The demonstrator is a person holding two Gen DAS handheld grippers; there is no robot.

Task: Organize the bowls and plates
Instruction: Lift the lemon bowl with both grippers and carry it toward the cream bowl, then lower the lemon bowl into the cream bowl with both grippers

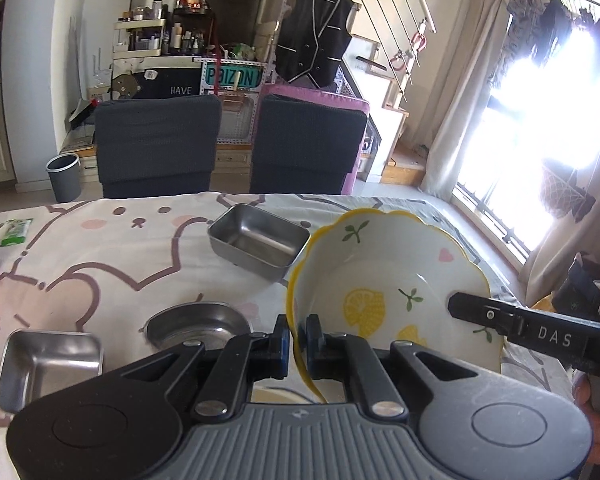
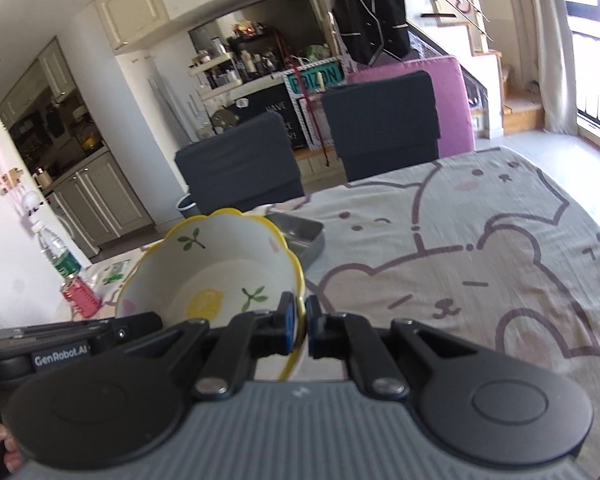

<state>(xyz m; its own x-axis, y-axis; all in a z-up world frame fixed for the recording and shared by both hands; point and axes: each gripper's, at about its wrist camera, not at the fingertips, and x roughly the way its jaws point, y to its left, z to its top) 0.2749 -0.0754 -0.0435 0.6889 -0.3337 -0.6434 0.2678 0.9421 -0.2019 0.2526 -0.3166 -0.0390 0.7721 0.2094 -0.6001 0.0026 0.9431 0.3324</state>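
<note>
We hold the lemon-print bowl (image 1: 392, 280) aloft, left gripper (image 1: 298, 346) and right gripper (image 2: 299, 326) clamped on its rim; beyond it, steel trays (image 1: 260, 236) wait unsorted.

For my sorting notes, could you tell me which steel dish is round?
The round steel dish beside the left tool; the two steel trays are rectangular.

Sunlight is pouring through the tall window (image 1: 540, 152), washing out the pale curtain (image 1: 456, 120). Two dark chairs (image 1: 158, 144) are standing behind the bench (image 2: 480, 248), a black vest (image 1: 316, 36) is hanging above, and cluttered shelves (image 1: 140, 36) are lining the white wall.
</note>
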